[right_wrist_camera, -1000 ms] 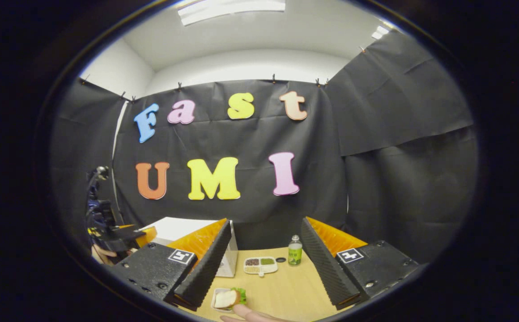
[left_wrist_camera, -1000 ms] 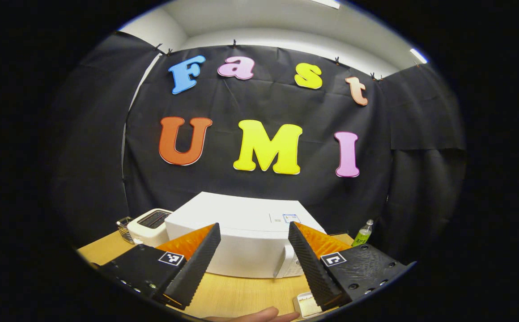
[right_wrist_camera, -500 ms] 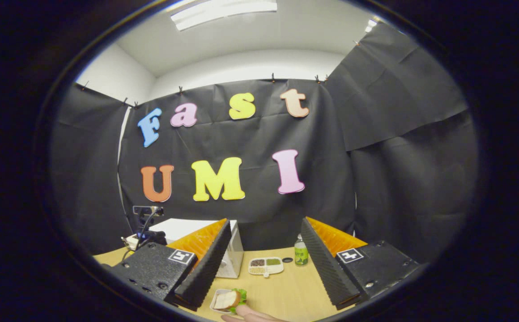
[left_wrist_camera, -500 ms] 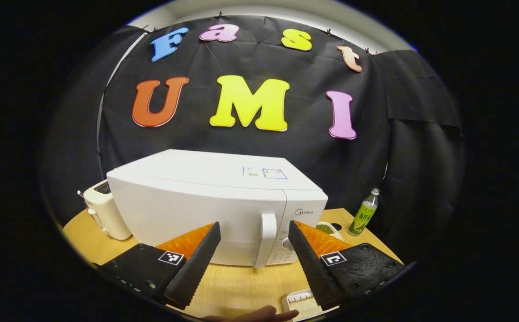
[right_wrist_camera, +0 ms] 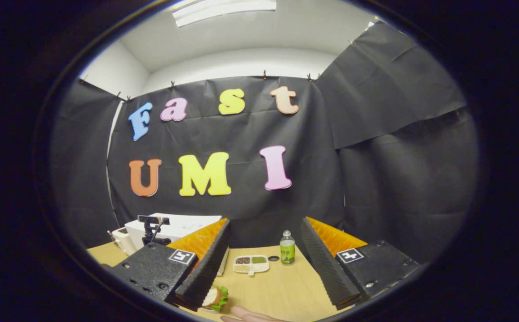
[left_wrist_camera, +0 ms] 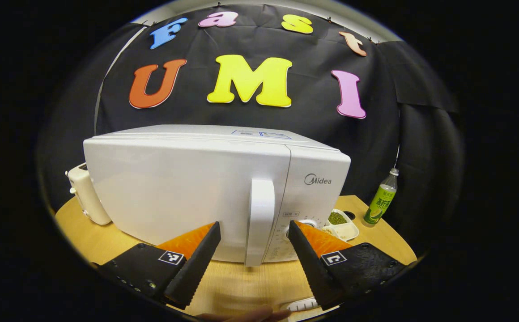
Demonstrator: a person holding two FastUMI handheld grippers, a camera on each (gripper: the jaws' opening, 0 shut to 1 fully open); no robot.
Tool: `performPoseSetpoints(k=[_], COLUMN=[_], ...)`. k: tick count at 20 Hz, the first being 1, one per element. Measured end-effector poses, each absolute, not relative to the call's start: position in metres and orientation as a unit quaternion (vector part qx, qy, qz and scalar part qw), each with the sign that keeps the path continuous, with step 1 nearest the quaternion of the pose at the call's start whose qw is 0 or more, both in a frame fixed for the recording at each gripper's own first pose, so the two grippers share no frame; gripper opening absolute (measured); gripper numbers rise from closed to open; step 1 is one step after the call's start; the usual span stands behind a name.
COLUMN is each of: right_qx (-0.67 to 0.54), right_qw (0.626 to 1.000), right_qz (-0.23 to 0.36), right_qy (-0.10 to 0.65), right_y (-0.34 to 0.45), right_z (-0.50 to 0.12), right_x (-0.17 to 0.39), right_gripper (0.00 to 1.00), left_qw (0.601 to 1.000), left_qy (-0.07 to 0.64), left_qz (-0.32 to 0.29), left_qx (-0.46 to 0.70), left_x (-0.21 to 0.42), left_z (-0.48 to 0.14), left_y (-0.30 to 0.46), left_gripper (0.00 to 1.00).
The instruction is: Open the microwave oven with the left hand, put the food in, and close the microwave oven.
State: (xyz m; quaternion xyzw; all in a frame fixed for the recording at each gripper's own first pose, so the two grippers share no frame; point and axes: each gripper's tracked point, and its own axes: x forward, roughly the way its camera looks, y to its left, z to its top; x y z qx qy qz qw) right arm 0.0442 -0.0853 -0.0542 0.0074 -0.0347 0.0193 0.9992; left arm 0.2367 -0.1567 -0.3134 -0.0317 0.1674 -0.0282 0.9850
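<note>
In the left gripper view the left gripper (left_wrist_camera: pixel 253 257) has its jaws spread wide and holds nothing; the white microwave oven (left_wrist_camera: pixel 188 188) stands just ahead on the table (left_wrist_camera: pixel 241 286), door shut, its upright handle (left_wrist_camera: pixel 259 221) showing between the two fingers and not touched by either. A cream toaster (left_wrist_camera: pixel 85 197) stands at the oven's far side, a divided dish of grains (left_wrist_camera: pixel 342 223) and a green bottle (left_wrist_camera: pixel 382 199) on the other. In the right gripper view the right gripper (right_wrist_camera: pixel 266 261) likewise has its jaws wide apart and empty, hovering above the table. The food, a sandwich (right_wrist_camera: pixel 216 297) with green lettuce, lies on the table just beside the tip of one finger, partly hidden by it. A fingertip (right_wrist_camera: pixel 246 314) shows at the bottom edge.
</note>
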Motion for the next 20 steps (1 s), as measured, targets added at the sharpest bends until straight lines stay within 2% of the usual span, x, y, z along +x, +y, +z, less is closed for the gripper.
performPoseSetpoints(k=[7, 11, 12, 13, 14, 16, 17, 18, 20], right_qx=[0.022, 0.015, 0.012, 0.010, 0.008, 0.004, 0.002, 0.001, -0.005], right_qw=[0.999, 0.999, 0.999, 0.999, 0.999, 0.999, 0.999, 0.999, 0.999], right_qz=[0.043, 0.045, 0.044, 0.042, 0.041, 0.040, 0.040, 0.040, 0.042], right_qy=[-0.021, -0.021, -0.020, -0.020, -0.020, -0.021, -0.021, -0.022, -0.025], right_y=[-0.079, -0.075, -0.075, -0.076, -0.076, -0.075, -0.074, -0.074, -0.071], right_z=[-0.064, -0.065, -0.067, -0.066, -0.066, -0.066, -0.066, -0.066, -0.064], right_x=[0.032, 0.023, 0.022, 0.021, 0.019, 0.016, 0.015, 0.013, 0.011], right_gripper=[1.00, 1.00, 1.00, 1.00, 1.00, 1.00, 1.00, 1.00, 1.00], left_qw=[0.980, 0.983, 0.983, 0.984, 0.984, 0.982, 0.984, 0.986, 0.987], left_qy=[0.181, 0.171, 0.170, 0.168, 0.166, 0.170, 0.163, 0.160, 0.152], left_qz=[-0.031, -0.030, -0.029, -0.028, -0.022, -0.050, -0.053, -0.047, -0.044], left_qx=[-0.081, -0.068, -0.063, -0.062, -0.055, -0.069, -0.053, -0.028, -0.012], left_x=[0.238, 0.239, 0.239, 0.239, 0.238, 0.240, 0.234, 0.239, 0.241], left_z=[-0.324, -0.324, -0.325, -0.326, -0.325, -0.330, -0.323, -0.328, -0.328], left_y=[-0.154, -0.153, -0.152, -0.152, -0.148, -0.165, -0.167, -0.165, -0.165], left_gripper=[0.96, 0.96, 0.88, 0.95, 0.94, 0.55, 0.52, 0.17, 0.17])
